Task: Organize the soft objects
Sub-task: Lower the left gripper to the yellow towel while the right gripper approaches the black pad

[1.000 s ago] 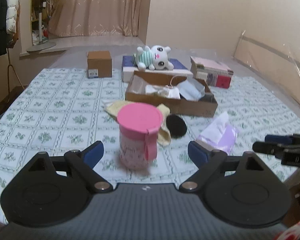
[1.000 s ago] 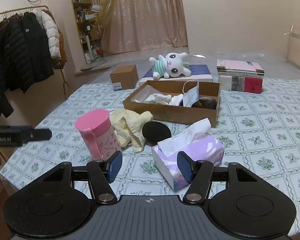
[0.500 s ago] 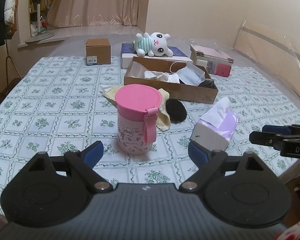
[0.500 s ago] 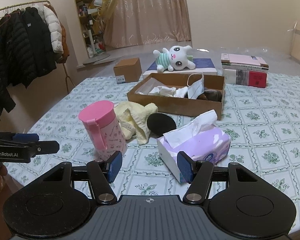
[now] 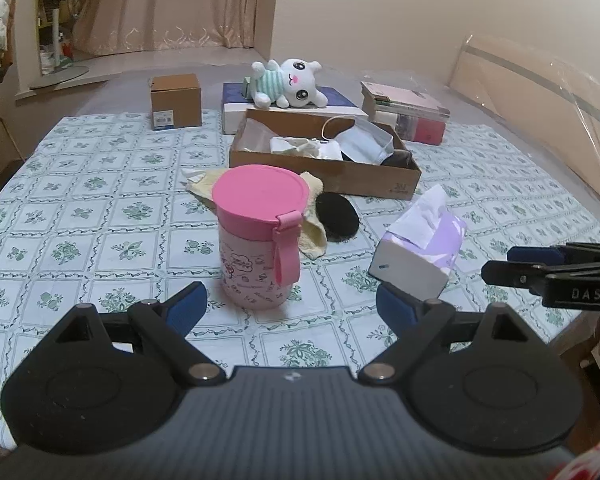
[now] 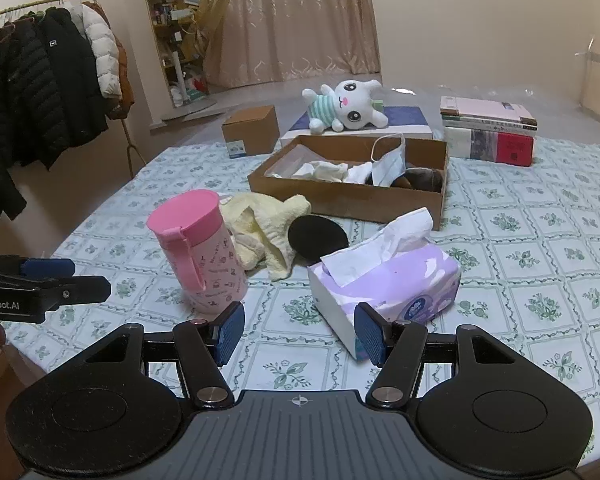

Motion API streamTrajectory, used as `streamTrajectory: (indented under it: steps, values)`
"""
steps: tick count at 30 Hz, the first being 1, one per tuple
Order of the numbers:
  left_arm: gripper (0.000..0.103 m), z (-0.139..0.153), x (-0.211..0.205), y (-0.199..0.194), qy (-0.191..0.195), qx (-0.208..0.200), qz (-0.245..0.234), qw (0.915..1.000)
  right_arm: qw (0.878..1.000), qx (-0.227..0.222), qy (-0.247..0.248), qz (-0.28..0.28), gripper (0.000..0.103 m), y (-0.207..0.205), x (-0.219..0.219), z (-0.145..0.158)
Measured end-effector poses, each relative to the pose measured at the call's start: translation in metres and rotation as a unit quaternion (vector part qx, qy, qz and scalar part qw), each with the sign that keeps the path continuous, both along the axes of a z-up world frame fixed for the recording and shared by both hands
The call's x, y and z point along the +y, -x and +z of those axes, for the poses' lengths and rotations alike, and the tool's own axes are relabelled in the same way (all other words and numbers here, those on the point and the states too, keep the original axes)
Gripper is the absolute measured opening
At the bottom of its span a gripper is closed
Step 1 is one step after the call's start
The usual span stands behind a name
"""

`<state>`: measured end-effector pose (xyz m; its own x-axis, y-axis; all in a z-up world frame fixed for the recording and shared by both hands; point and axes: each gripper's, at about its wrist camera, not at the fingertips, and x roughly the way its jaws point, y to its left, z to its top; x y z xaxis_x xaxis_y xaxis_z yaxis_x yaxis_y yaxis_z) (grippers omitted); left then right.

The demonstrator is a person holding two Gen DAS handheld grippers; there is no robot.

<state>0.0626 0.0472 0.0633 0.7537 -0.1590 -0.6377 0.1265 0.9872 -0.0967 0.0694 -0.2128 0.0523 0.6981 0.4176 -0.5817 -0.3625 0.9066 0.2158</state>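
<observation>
Both claws, left claw (image 5: 291, 307) and right claw (image 6: 296, 333), gape wide, empty. Yellow cloth (image 6: 266, 229) lies crumpled just behind the pink cup (image 6: 198, 250), touching it. Prob. light, limp (will drape); pinch a raised fold, away from the cup.

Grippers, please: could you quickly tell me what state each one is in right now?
Left gripper: open, holding nothing, lined up behind the pink cup.
Right gripper: open, holding nothing, just short of the tissue pack.
</observation>
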Motion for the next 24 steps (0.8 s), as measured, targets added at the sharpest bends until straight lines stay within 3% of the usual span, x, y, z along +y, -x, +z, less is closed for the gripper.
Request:
streamTrajectory:
  steps: [15, 19, 24]
  values:
    - [0.09, 0.016, 0.021, -0.053, 0.0, -0.007, -0.044, 0.999, 0.999, -0.006, 0.015, 0.029, 0.061, -0.048, -0.002, -0.002]
    - [0.09, 0.029, 0.031, -0.081, -0.013, -0.008, -0.064, 0.9978, 0.997, -0.014, 0.036, 0.064, 0.061, -0.072, 0.002, 0.001]
    - [0.09, 0.042, 0.04, -0.125, -0.062, 0.003, -0.095, 0.9935, 0.989, -0.028, 0.078, 0.122, 0.061, -0.107, 0.01, 0.008]
